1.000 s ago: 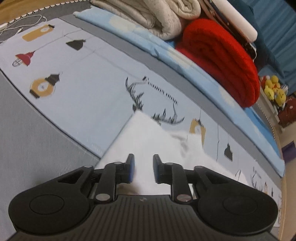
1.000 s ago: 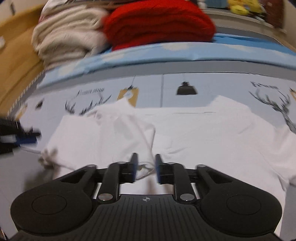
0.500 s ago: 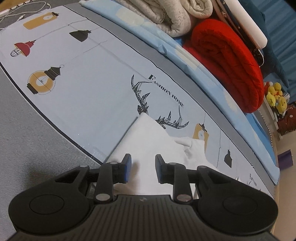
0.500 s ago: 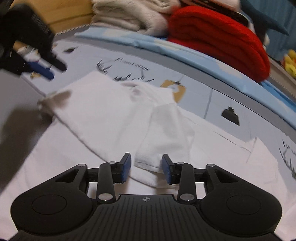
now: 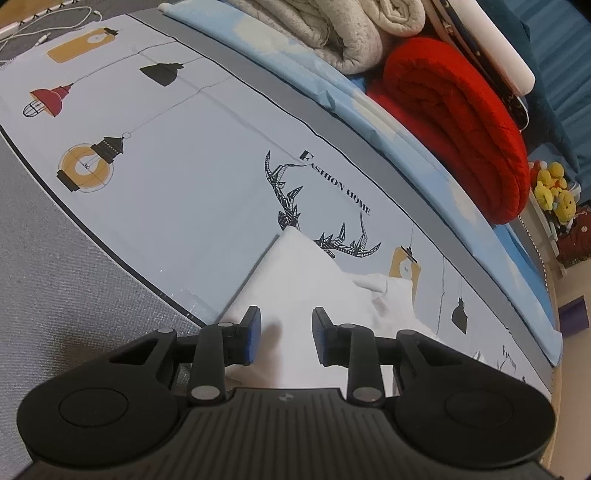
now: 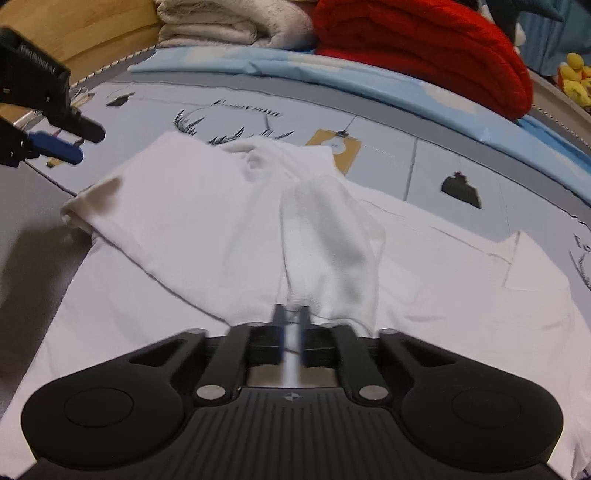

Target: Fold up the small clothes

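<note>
A white T-shirt lies partly folded on the printed sheet, its left side folded over the body. My right gripper is shut on the white sleeve of the folded part, which rises to the jaws. My left gripper is open and empty, just above the folded left edge of the T-shirt. The left gripper also shows at the left of the right wrist view, raised clear of the cloth.
The printed sheet covers a bed. Along the far side lie a blue sheet, a folded beige blanket and a red blanket. Yellow plush toys sit far right. A white cable lies far left.
My right gripper has closed on the sleeve, having been open half a second ago. My left gripper has opened wider and drawn back a little from the folded edge.
</note>
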`<state>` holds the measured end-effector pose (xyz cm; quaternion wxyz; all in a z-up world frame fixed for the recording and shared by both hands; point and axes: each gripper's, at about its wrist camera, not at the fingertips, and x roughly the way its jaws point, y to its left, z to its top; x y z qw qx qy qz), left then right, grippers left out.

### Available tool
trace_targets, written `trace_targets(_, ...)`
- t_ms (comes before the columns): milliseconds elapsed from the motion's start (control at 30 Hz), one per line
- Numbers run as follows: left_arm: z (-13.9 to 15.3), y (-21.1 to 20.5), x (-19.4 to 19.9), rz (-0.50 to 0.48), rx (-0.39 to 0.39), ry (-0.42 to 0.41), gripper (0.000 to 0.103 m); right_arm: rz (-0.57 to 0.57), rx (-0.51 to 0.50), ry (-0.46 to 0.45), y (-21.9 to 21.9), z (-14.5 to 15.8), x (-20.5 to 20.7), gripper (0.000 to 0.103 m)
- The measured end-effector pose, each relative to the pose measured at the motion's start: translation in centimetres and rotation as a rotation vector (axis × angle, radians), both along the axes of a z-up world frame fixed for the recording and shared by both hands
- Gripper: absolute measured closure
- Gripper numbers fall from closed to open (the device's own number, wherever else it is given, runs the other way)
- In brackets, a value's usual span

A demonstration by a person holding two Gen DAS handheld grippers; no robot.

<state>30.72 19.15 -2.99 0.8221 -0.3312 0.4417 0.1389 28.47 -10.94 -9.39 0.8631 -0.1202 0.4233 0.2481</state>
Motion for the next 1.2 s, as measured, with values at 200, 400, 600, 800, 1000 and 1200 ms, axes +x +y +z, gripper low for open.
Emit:
trace_targets(200,0.3,-0.4,-0.1,-0.003,0.02,-0.006,0.07,-0.179,0.149,-0.088,-4.0,3.7,0.0,0.103)
trace_targets(400,0.1,-0.8,-0.1,-0.017,0.042,0.003,0.07,-0.251,0.208,-0.117,-6.7,4.7,0.8,0.096)
trace_targets(600,-0.5,-1.0,0.1,-0.02,0.031,0.014,0.07,-0.086,0.147,-0.068,-2.4,2.9,-0.1,0.065)
trace_targets(800,-0.6,-0.2,0.4,-0.01,0.012,0.015,0.07,-0.021,0.041,-0.037,0.4,-0.1,-0.5,0.064)
trace_targets(1000,-0.3,0.4,0.4,0.0,0.004,0.005,0.07,-0.047,-0.033,-0.038,1.4,-0.8,0.3,0.088)
trace_targets(1200,0.1,0.8,0.2,0.008,0.018,0.0,0.07,-0.242,0.219,-0.079,-3.6,4.2,0.6,0.096)
